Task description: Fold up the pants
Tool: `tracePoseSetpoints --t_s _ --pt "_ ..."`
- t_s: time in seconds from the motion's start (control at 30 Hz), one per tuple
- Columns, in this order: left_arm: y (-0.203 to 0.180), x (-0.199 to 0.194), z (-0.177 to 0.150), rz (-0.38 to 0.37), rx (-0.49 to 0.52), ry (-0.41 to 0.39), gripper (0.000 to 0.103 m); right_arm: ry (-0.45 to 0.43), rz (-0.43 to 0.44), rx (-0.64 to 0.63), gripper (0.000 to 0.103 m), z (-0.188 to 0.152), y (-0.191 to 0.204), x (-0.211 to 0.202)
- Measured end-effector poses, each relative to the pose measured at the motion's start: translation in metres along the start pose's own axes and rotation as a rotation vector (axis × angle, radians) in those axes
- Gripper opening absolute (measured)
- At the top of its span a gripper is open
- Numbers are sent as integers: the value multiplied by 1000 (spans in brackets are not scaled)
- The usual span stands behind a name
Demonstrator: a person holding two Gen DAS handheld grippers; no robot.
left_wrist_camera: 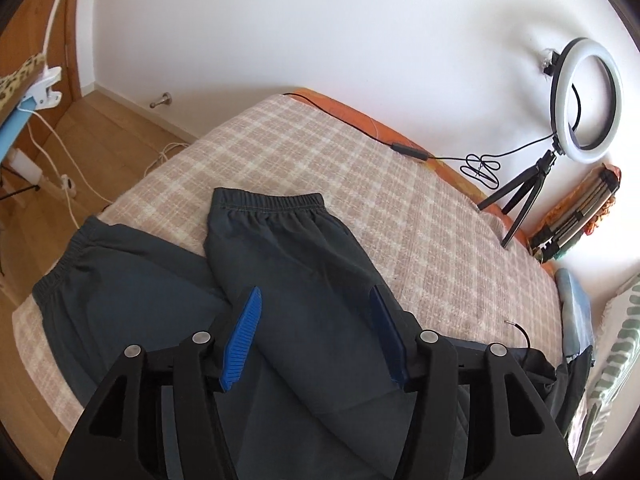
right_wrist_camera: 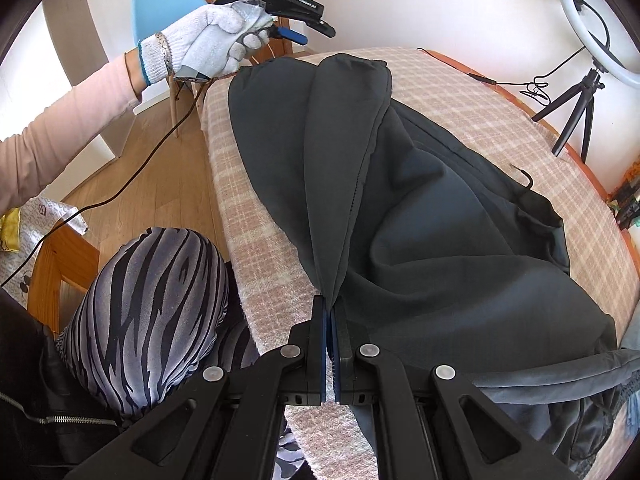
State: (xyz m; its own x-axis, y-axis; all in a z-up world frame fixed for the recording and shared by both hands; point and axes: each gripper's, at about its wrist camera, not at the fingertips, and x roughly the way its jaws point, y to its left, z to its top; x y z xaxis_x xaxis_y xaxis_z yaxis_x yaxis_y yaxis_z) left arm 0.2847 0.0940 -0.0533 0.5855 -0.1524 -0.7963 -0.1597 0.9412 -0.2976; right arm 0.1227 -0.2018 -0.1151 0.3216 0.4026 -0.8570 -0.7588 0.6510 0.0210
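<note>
Dark grey pants (left_wrist_camera: 288, 264) lie along the plaid-covered bed (left_wrist_camera: 320, 148), one leg folded over the other, with both elastic cuffs (left_wrist_camera: 268, 200) at the far end. My left gripper (left_wrist_camera: 314, 292) hangs open above the upper leg; its blue pads (left_wrist_camera: 242, 336) stand apart and do not press the cloth. In the right wrist view, a white-gloved hand (right_wrist_camera: 208, 40) holds the left gripper (right_wrist_camera: 294, 36) over the far end of the pants (right_wrist_camera: 420, 208). My right gripper (right_wrist_camera: 330, 304) is shut on a pinched, taut fold of the pants at the bed's near edge.
A ring light on a small black tripod (left_wrist_camera: 580, 100) stands at the bed's far right corner, its black cable (left_wrist_camera: 404, 146) running along the orange edge. A blue chair (right_wrist_camera: 168, 4) and wooden floor (right_wrist_camera: 132, 160) lie left of the bed. A knee in striped leggings (right_wrist_camera: 152, 312) is by the near edge.
</note>
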Motion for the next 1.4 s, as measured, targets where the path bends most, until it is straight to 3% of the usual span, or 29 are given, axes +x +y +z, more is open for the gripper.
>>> tracePoseSetpoints --t_s 0.23,0.33,0.4,0.47,0.5,0.53,0.6,0.73,0.83,0.97,1.07,1.3,1.4 --pt "-66 79 16 141 61 119 64 -10 4 19 0 0 -6 8" --pt "-70 115 12 268 50 178 68 -18 11 33 1 -2 -12 10" --pt "-68 116 9 307 42 117 78 -30 19 51 0 -3 -16 8" --pt "-66 115 7 296 37 84 73 -37 19 63 1 -5 -22 9" --pt "-64 113 6 294 44 66 61 -39 16 68 1 -6 -24 10" --pt "-62 110 5 299 49 44 37 -40 13 77 1 -5 -26 10" --pt "-52 105 6 308 33 23 2 -46 3 93 1 -4 -30 11" --pt "-18 86 13 176 -83 15 2 -66 -39 109 1 1 -34 6" --pt "2 56 18 100 -152 -44 2 -84 -71 114 1 7 -34 0" --pt "43 3 11 73 -189 -155 2 -99 -89 98 1 17 -28 -5" --pt "93 -26 -11 63 -271 -204 2 -95 -92 63 0 23 -16 -3" --pt "169 -36 -76 -1 -391 -147 2 -20 -86 11 0 29 5 21" --pt "176 -34 -82 -26 -371 -137 10 34 -85 -8 5 30 8 29"
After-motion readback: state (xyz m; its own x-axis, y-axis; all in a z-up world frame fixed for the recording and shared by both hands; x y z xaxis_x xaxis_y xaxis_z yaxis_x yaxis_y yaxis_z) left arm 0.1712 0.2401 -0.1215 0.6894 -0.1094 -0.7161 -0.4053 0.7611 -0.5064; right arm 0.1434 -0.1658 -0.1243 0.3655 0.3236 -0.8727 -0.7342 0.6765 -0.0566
